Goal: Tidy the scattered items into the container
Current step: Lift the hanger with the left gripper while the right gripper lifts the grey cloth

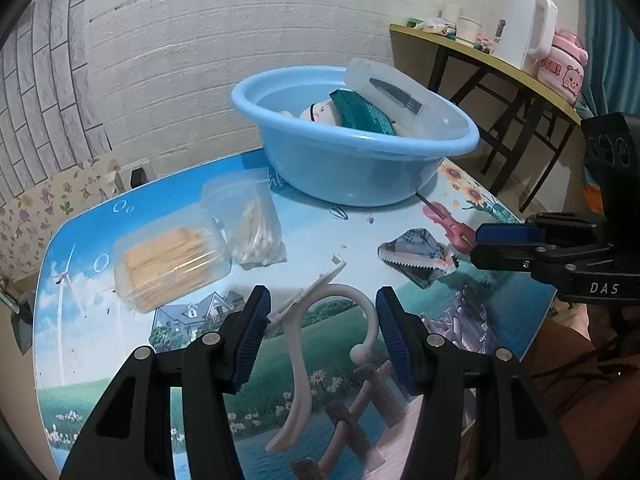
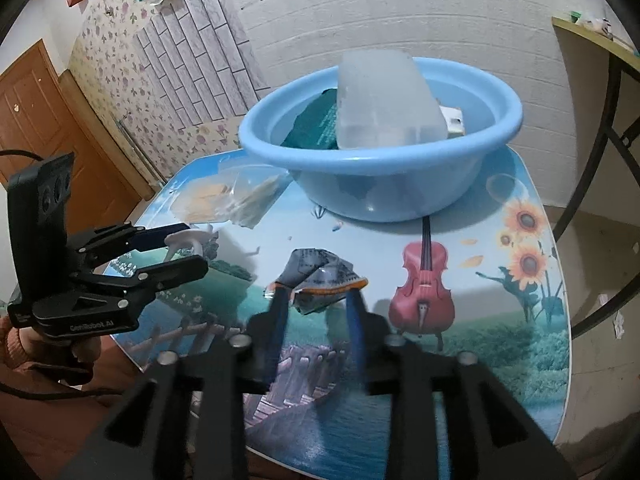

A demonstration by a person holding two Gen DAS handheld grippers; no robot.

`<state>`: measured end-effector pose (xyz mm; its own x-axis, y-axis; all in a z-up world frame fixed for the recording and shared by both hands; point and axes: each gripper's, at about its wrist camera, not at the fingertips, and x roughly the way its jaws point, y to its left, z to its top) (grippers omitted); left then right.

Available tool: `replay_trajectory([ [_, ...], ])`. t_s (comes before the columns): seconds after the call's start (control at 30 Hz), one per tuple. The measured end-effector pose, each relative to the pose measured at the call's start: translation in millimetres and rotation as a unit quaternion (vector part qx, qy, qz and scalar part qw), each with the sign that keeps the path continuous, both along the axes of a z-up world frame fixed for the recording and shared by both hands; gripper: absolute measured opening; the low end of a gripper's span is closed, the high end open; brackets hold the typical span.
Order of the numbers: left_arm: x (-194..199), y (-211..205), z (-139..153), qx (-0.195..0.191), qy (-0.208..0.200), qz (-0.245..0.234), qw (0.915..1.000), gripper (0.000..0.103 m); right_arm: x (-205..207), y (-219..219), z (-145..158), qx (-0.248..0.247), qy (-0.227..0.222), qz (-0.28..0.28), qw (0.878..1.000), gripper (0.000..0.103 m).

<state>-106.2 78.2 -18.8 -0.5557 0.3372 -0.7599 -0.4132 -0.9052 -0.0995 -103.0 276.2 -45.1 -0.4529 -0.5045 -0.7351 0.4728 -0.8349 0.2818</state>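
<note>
A blue basin (image 1: 352,160) stands at the table's far side, also in the right wrist view (image 2: 380,184); it holds a translucent box, a green packet and a small toy. My left gripper (image 1: 322,312) is open around a white hook-shaped hanger (image 1: 298,356) lying on the table; the pads do not touch it. My right gripper (image 2: 318,300) is open, its fingers on either side of a crumpled foil wrapper (image 2: 320,276), seen too in the left wrist view (image 1: 418,256). A toothpick box (image 1: 170,260) and a cotton swab bag (image 1: 252,224) lie at left.
The round table (image 2: 500,320) has a printed landscape cover. A yellow side table (image 1: 500,68) with a white kettle (image 1: 520,28) and cups stands at the right. A brick-pattern wall is close behind the basin.
</note>
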Motion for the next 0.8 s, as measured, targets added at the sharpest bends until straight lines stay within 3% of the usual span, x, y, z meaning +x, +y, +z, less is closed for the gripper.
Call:
replay_trajectory([
  [0.1, 0.7, -1.9, -1.4, 0.000, -0.001, 0.002, 1.0000, 0.054, -3.0, -5.5, -0.3, 0.005, 0.002, 0.000, 1.000, 0.053],
  [0.8, -3.7, -15.4, 2.1, 0.004, 0.000, 0.018, 0.9998, 0.054, -24.1, -40.2, -26.1, 0.052, -0.007, 0.018, 0.998, 0.055],
])
